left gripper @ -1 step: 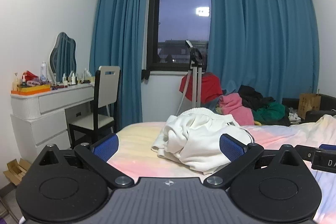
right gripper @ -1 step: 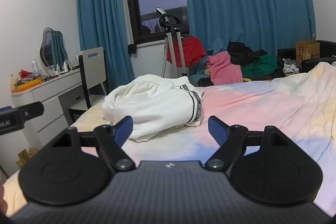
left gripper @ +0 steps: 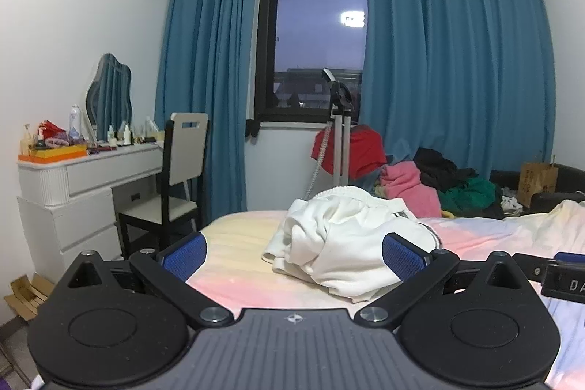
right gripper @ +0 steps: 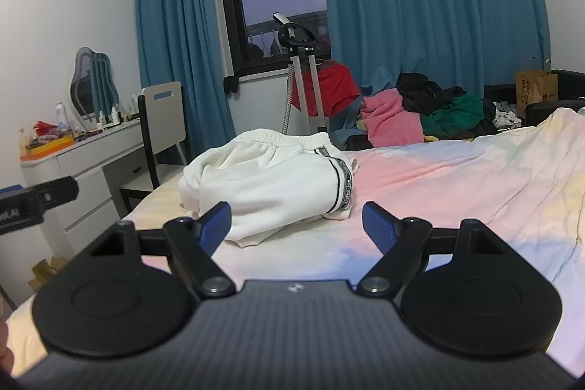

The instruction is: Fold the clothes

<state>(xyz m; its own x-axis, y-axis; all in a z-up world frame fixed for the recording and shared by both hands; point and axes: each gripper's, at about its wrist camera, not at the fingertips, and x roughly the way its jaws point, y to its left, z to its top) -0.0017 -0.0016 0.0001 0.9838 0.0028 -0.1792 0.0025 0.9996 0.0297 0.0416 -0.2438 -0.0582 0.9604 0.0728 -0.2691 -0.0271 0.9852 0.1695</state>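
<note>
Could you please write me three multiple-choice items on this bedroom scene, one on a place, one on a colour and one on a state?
1. Where does the white garment lie?
A. on the bed
B. on the chair
C. on the dresser

2. What colour are the curtains?
A. grey
B. blue
C. red

3. How do the fingers of the right gripper stand?
A. shut on the garment
B. shut on nothing
C. spread apart, holding nothing

Answers: 1 A, it rests crumpled on the pastel sheet. 2 B, both drapes beside the window are blue. 3 C, bare sheet shows between them.
</note>
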